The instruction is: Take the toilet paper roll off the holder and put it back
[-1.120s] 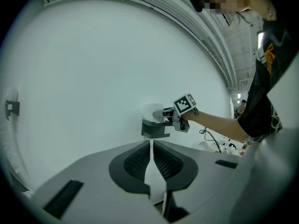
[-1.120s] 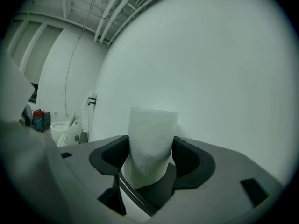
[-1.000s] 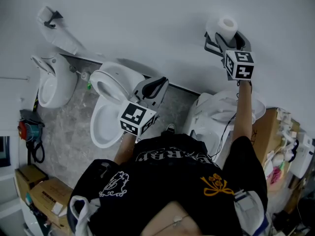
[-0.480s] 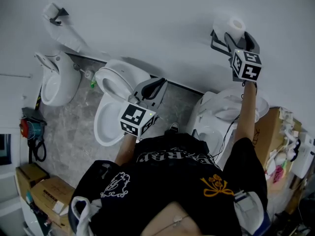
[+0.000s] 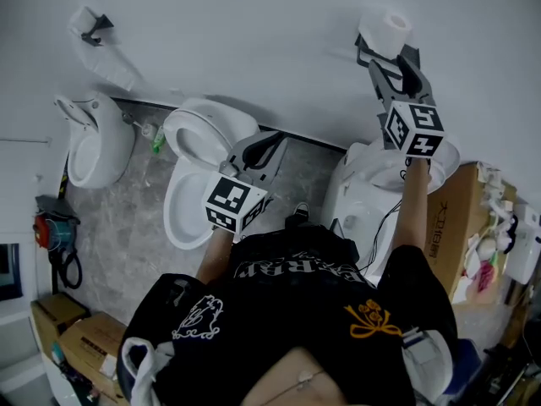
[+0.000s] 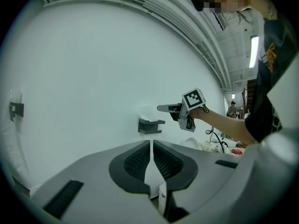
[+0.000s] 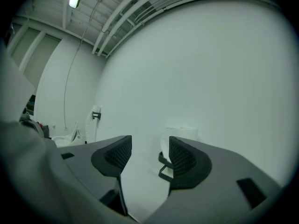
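A white toilet paper roll [image 5: 385, 29] sits on a dark wall holder [image 5: 364, 55] at the upper right of the head view. My right gripper [image 5: 391, 64] hangs just below it, a little back from the wall. Its jaws stand apart and are closing, with nothing between them. In the right gripper view the roll [image 7: 183, 133] and holder [image 7: 163, 166] show partly behind the right finger [image 7: 184, 160]. My left gripper [image 5: 258, 152] is held low over the toilets, shut and holding nothing. From the left gripper view the roll [image 6: 146, 112] and holder [image 6: 150, 125] lie far ahead.
A second wall holder [image 5: 90, 26] with paper hanging down is at the upper left. Three white toilets stand along the wall: one [image 5: 95, 140], one [image 5: 196, 172] and one [image 5: 379, 186]. Cardboard boxes [image 5: 441, 227] stand at the right.
My right gripper has drawn back and down from the roll, which stays on the holder. Its jaws were beside the roll before. The left gripper has barely moved.
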Available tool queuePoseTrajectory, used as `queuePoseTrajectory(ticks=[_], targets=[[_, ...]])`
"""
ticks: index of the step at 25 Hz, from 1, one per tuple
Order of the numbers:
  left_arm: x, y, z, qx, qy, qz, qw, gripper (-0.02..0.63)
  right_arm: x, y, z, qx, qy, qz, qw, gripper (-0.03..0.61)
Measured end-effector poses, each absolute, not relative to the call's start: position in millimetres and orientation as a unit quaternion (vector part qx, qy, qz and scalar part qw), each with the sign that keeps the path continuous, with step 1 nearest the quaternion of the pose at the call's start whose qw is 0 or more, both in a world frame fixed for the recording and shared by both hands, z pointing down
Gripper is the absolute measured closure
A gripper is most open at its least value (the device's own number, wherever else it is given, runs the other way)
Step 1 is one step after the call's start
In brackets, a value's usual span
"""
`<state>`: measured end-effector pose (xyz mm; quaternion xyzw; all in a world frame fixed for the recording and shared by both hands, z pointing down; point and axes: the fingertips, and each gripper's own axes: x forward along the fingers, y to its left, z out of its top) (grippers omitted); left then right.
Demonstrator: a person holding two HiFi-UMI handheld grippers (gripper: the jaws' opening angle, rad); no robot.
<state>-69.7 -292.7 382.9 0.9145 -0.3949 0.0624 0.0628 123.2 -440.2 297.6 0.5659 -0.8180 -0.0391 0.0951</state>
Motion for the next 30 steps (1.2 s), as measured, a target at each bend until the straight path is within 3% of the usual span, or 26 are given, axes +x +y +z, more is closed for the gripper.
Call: queuePoseTrajectory(ticks=[6,18,30], targets=[[-90,-249,387,0.918,-0.386,0.067,0.063,0.58,83,-369,322,0.559,-0.826,-0.024,0.066,0.385],[-149,-143,419,0.912,-0.394,0.072,0.094,0.58,-7,-226,387,0.524,-0.849,0.044,0.043,0.41],[-158,-91,432,0.914,-0.385,0.052,0.113,0.58,-28,-144,424,0.521,-0.845,0.106,0.057,0.462]])
